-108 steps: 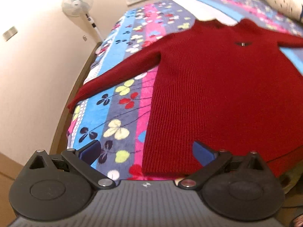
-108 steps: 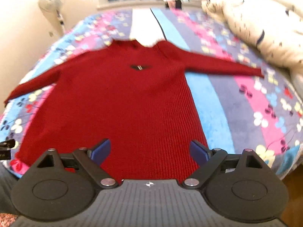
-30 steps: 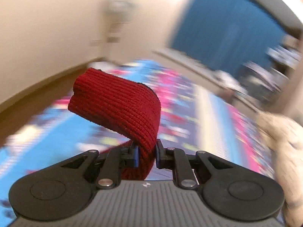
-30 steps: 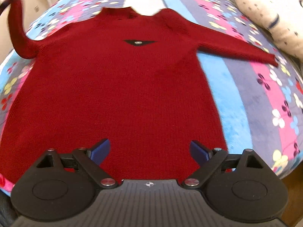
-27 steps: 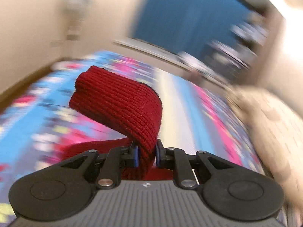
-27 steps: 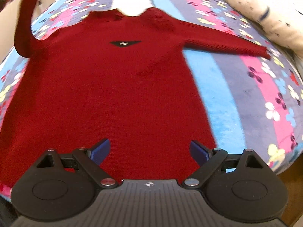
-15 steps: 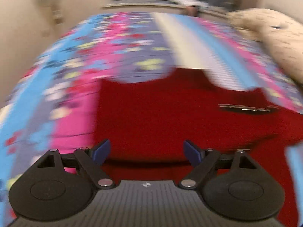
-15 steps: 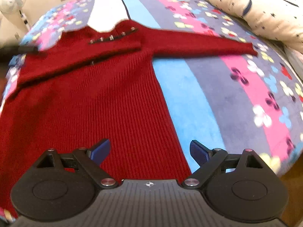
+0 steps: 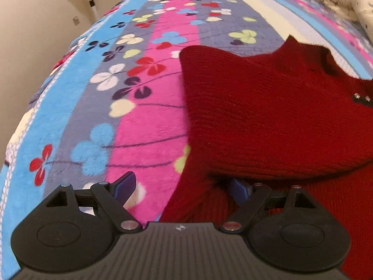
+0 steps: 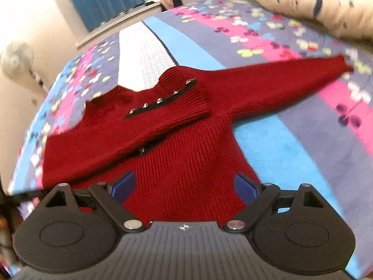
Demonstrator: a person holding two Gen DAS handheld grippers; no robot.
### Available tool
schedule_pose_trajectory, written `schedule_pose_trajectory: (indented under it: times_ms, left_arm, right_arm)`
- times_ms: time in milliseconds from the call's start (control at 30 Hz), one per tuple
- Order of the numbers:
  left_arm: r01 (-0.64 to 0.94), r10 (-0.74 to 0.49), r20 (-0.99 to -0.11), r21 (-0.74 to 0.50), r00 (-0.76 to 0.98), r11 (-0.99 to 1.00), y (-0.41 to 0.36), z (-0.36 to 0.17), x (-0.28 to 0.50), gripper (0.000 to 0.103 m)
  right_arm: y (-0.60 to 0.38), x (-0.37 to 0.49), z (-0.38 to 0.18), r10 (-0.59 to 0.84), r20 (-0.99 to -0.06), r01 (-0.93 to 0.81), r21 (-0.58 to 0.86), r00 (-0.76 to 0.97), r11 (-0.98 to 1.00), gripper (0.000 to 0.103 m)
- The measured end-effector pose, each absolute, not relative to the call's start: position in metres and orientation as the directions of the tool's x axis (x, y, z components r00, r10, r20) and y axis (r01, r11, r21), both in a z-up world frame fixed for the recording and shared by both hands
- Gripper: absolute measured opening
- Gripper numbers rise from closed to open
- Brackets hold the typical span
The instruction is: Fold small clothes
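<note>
The dark red knitted sweater [image 10: 177,144] lies flat on the bed's flowered striped fleece blanket [image 9: 144,126], one sleeve folded across its chest, the other stretched toward two o'clock. Left gripper [image 9: 181,187] and right gripper [image 10: 184,185] jaws stand wide apart, holding nothing.

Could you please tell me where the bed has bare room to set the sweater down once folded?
Bare blanket lies left of the sweater, and below its outstretched sleeve. The pillow crowds the far right.
</note>
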State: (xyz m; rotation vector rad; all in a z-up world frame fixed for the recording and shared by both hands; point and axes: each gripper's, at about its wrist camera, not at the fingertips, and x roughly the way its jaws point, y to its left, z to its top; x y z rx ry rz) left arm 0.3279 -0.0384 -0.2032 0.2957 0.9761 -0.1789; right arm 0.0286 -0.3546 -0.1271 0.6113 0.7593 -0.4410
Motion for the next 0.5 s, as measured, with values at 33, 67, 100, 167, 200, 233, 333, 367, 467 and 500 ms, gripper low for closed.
schedule_pose_trajectory:
  times_ms: [33,67,100,167,200,233,333,367,467,500]
  left_arm:
    - [0.286,-0.016,-0.835,0.17,0.55,0.943,-0.039,-0.203,0.332,0.089]
    - [0.281,-0.011,-0.835,0.172,0.55,0.944,-0.037,-0.203,0.339,0.089]
    - [0.259,0.002,-0.836,0.172,0.549,0.951,-0.033,-0.2,0.342,0.089]
    - [0.19,0.028,-0.84,0.155,0.543,0.97,-0.02,-0.199,0.351,0.089]
    - [0.184,0.029,-0.844,0.15,0.536,0.972,-0.016,-0.196,0.351,0.089]
    - [0.189,0.014,-0.847,0.134,0.531,0.973,-0.012,-0.195,0.35,0.089]
    - [0.23,-0.007,-0.843,0.139,0.538,0.963,-0.009,-0.196,0.344,0.092]
    - [0.244,-0.004,-0.837,0.155,0.547,0.957,-0.01,-0.197,0.342,0.093]
    - [0.265,-0.009,-0.834,0.165,0.552,0.95,-0.008,-0.194,0.336,0.096]
    - [0.264,-0.017,-0.835,0.155,0.55,0.952,-0.005,-0.192,0.334,0.096]
  right_arm:
    - [-0.36,0.032,-0.131,-0.139,-0.74,0.581,0.38,0.657,0.72,0.092]
    - [-0.367,0.039,-0.135,-0.125,-0.732,0.584,0.415,0.669,0.698,0.092]
    - [-0.375,0.048,-0.14,-0.116,-0.724,0.585,0.441,0.68,0.68,0.091]
    - [-0.387,0.068,-0.148,-0.129,-0.705,0.587,0.459,0.698,0.666,0.08]
    - [-0.392,0.079,-0.152,-0.138,-0.694,0.584,0.462,0.706,0.667,0.071]
    - [-0.398,0.09,-0.156,-0.147,-0.69,0.589,0.464,0.709,0.662,0.067]
    - [-0.416,0.125,-0.173,-0.165,-0.72,0.636,0.451,0.674,0.626,0.067]
    - [-0.42,0.136,-0.182,-0.19,-0.744,0.67,0.421,0.641,0.612,0.067]
    - [-0.42,0.154,-0.198,-0.227,-0.756,0.677,0.358,0.614,0.643,0.067]
    - [-0.415,0.158,-0.197,-0.251,-0.751,0.668,0.317,0.61,0.674,0.058]
